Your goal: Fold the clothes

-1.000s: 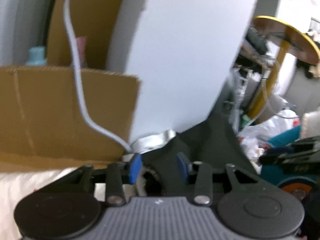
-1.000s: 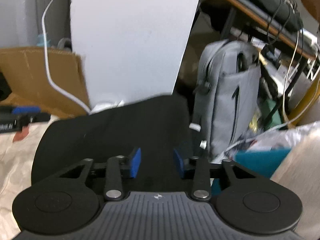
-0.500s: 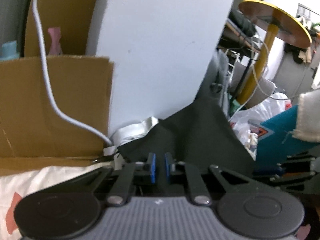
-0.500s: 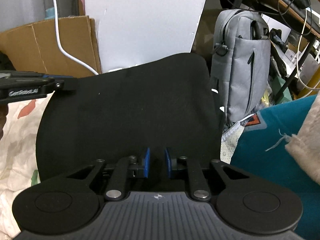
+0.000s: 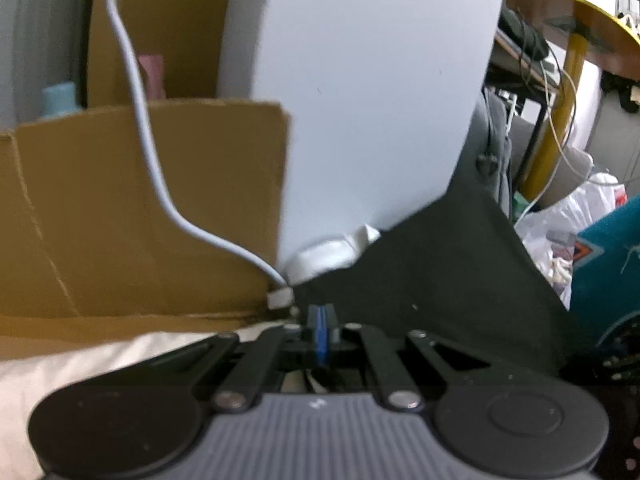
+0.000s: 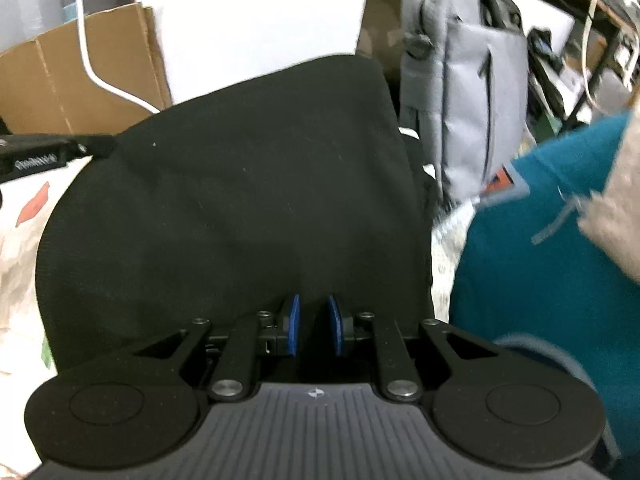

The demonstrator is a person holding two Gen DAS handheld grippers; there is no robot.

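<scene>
I have my left gripper (image 5: 321, 330) pinched fully shut on one corner of the black garment (image 6: 240, 200) and my right gripper (image 6: 314, 330) clamped on a fold of its near edge, so I judge I can carry that edge over for a fold. The garment lies spread, smooth and matte, on the pale patterned sheet (image 6: 20, 240), in front of the cardboard box (image 5: 120, 220).

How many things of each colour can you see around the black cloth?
Black: 1, the cloth
Grey: 1, the backpack
Brown: 1, the cardboard box
Teal: 1, the teal fabric
White: 2, the cable and the board
Yellow: 1, the round table
Total: 7
</scene>
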